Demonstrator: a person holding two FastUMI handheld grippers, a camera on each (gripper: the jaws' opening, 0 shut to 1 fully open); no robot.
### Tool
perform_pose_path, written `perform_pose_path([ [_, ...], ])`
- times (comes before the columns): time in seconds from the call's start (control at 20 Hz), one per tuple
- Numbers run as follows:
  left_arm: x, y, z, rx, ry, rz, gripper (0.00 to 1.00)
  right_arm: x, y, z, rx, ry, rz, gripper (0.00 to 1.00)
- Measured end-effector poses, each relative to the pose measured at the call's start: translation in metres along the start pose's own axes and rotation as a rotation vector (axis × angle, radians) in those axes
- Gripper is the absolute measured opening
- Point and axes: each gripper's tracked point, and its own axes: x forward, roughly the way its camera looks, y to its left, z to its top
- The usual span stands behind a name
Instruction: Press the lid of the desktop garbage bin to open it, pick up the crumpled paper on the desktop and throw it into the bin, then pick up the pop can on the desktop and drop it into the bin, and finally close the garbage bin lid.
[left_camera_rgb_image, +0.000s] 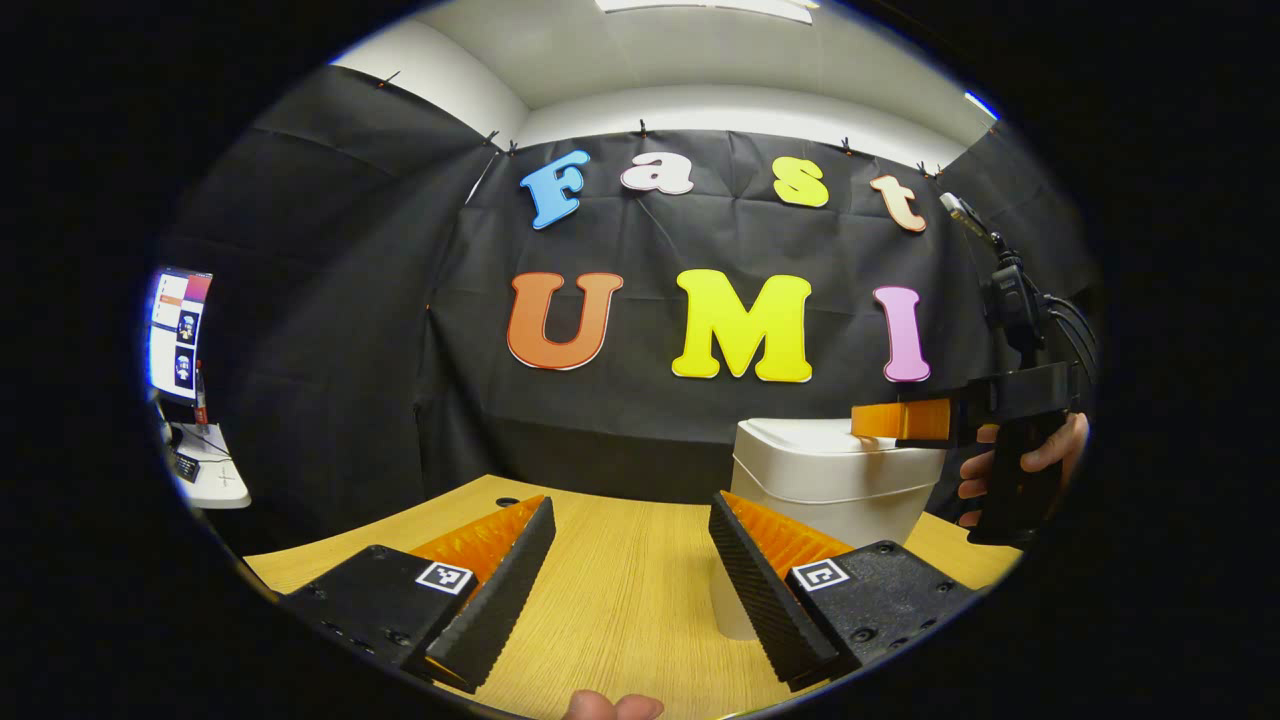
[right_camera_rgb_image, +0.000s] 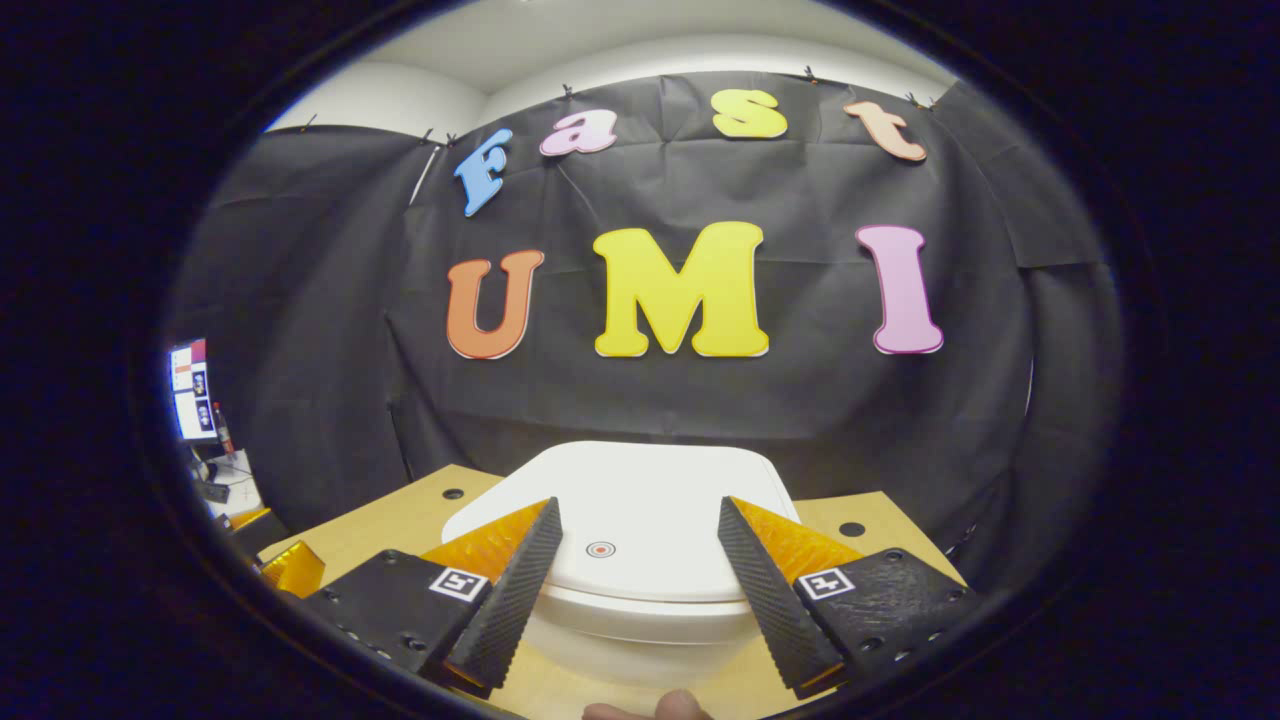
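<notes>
White and closed, the garbage bin (right_camera_rgb_image: 640, 540) stands on the wooden table (left_camera_rgb_image: 620, 580), its lid (right_camera_rgb_image: 650, 500) marked by a small red dot. Above that lid hover the right tongs (right_camera_rgb_image: 640, 545), spread wide and gripping nothing, a hand (left_camera_rgb_image: 1010, 470) holding them in the left gripper view. Left tongs (left_camera_rgb_image: 630, 545) gape over bare table, the bin just beside them.

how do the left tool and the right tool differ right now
The left tool hangs over bare light wooden desktop, beside the white plastic garbage bin; the right tool hovers above that bin's closed lid. The left tool sits lower, the right tool at lid height. Both are open, holding nothing.
</notes>
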Motion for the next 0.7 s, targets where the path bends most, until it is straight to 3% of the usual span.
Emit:
perform_pose_path([
  [0.7,0.013,-0.017,-0.026,0.008,0.015,-0.069,1.0,0.0,-0.002,-0.013,-0.114,0.018,0.0,0.99],
])
